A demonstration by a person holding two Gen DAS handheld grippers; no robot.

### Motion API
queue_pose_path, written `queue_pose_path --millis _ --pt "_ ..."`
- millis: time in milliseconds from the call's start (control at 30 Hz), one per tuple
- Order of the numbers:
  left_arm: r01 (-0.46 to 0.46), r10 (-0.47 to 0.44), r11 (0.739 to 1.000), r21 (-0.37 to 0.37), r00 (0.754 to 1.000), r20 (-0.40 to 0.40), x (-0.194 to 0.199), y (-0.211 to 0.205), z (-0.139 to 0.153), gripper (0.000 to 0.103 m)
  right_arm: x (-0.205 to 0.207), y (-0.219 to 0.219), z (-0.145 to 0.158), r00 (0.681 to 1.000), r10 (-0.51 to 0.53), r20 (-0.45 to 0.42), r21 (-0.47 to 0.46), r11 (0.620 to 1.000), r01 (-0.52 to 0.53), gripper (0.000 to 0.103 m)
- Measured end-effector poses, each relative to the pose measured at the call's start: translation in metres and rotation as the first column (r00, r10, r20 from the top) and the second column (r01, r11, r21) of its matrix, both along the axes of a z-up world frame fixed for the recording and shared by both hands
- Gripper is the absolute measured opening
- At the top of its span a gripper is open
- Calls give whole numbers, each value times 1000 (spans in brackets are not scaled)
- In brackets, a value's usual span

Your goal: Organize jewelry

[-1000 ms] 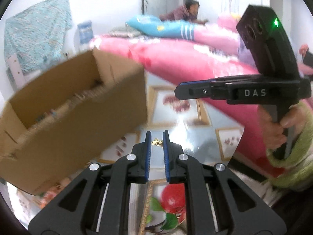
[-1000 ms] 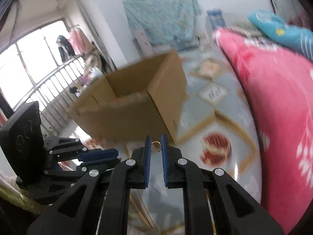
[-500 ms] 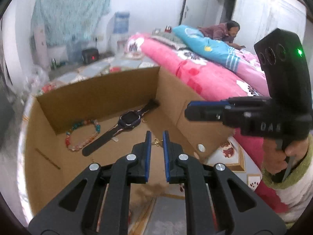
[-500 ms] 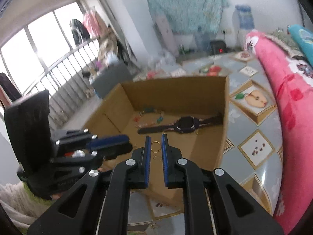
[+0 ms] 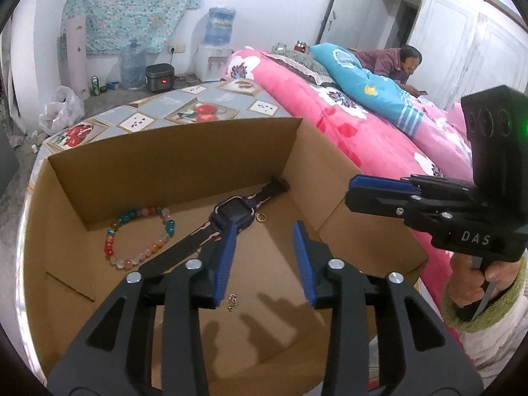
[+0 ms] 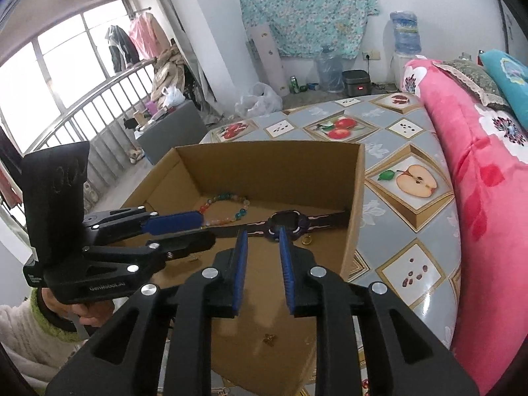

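Observation:
An open cardboard box (image 5: 171,161) (image 6: 354,204) stands on the table. Inside lie a dark smartwatch (image 5: 234,213) (image 6: 288,222), a coloured bead bracelet (image 5: 138,234) (image 6: 227,208), a gold ring (image 5: 261,218) (image 6: 307,239) and a small gold earring (image 5: 233,301) (image 6: 269,339). My left gripper (image 5: 264,260) is open and empty above the box floor, over the earring. My right gripper (image 6: 263,265) is open and empty above the box's near side. Each gripper shows in the other's view, the right one (image 5: 379,191) and the left one (image 6: 175,224).
The table has a fruit-patterned cloth (image 6: 409,181). A pink-covered bed (image 5: 346,125) (image 6: 478,171) runs along the right, with a person lying on it (image 5: 392,62). Water bottles and a dark appliance (image 5: 156,81) stand by the far wall. A railing (image 6: 82,109) is at left.
Both grippers have opened over the box. The earring dropped from the left one and the ring from the right one; both now lie on the box floor.

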State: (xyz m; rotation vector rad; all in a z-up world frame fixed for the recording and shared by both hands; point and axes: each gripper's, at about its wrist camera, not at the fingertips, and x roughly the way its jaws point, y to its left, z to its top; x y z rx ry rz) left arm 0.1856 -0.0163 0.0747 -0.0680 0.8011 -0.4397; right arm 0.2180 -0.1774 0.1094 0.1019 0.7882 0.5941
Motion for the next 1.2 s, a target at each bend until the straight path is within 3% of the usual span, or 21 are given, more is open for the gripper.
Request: queue_pose_path --millis 100,300,433,567,800,1000,1200 --pt "-15 15 1000 -4 999 29 -9 6 8 46 -8 -6 5 1000 -10 16 12 1000 10 22" --pt "-54 56 998 -19 994 96 -48 24 30 64 -43 -28 26 995 -52 84 54 997 47 39" --pt "-77 77 997 -4 987 140 -84 36 39 76 -81 -47 37 988 -90 129 92 993 78 51" --pt "-86 86 996 -6 985 148 -125 47 35 84 -123 -62 37 978 -130 163 109 988 113 55" --pt "-39 36 996 81 999 38 -162 22 -9 89 -169 -66 7 986 -119 120 55 992 113 56" --pt "7 6 979 206 998 -61 -165 -16 -65 89 -168 -31 -45 1000 -13 -25 -72 997 11 56" --pt "36 -11 964 265 995 -98 -164 -26 -87 89 -153 5 -81 994 80 -76 -203 975 -94 44"
